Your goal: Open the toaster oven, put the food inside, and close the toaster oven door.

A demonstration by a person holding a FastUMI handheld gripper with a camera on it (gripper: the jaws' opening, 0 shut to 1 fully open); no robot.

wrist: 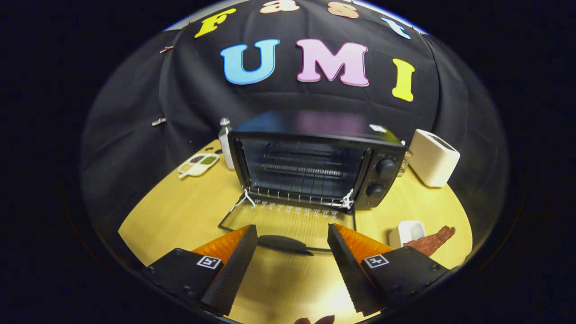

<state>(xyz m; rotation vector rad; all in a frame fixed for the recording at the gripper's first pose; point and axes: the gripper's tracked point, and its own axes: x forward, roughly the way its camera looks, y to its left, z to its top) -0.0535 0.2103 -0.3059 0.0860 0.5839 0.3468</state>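
Note:
A black toaster oven [315, 162] stands on the wooden table [180, 216] beyond my fingers. Its glass door [292, 222] lies folded down flat toward me, its dark handle [283, 244] just ahead of the fingertips. The wire rack [301, 191] inside is bare. My gripper [292, 238] is open, with nothing between its two fingers, hovering just above the door's handle. The food, a reddish-brown strip like bacon or jerky [432, 240], lies on the table to the right of my right finger, beside a small white dish [407, 232].
A white toaster [434, 157] stands right of the oven. A white divided tray with seeds or spices [198, 164] and a bottle [225, 141] sit to the oven's left. Two knobs [380, 177] face me on the oven's right panel.

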